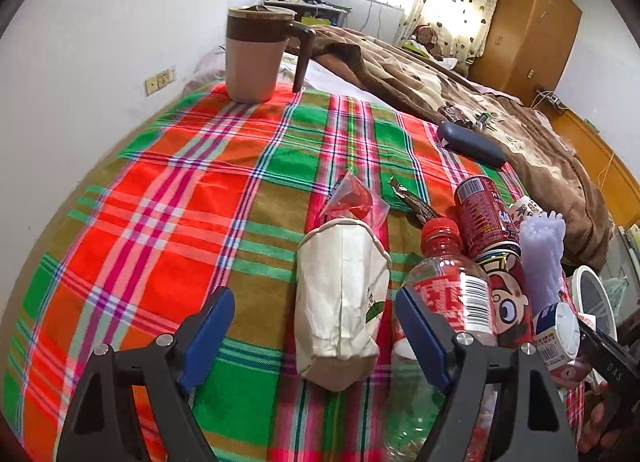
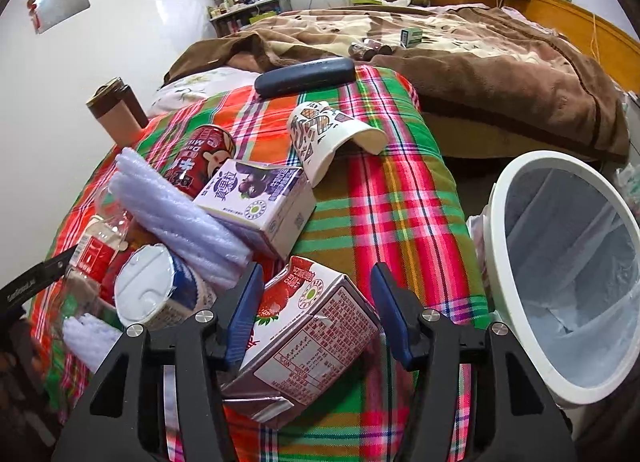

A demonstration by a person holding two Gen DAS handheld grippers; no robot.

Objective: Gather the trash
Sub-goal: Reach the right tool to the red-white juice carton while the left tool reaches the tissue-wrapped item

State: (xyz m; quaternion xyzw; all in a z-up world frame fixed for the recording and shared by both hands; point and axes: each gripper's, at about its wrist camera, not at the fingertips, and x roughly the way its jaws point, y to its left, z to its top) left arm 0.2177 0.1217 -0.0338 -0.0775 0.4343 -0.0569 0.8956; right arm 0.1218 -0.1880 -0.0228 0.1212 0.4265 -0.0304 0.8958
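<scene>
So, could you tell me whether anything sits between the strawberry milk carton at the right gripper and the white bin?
Nothing visible does. The strawberry milk carton lies between the jaws of the right gripper, and only bare plaid blanket separates it from the white bin, which stands open beside the bed edge. The other trash lies on the carton's far side.

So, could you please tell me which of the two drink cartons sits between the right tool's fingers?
The strawberry carton; the purple grape carton lies farther back.
</scene>
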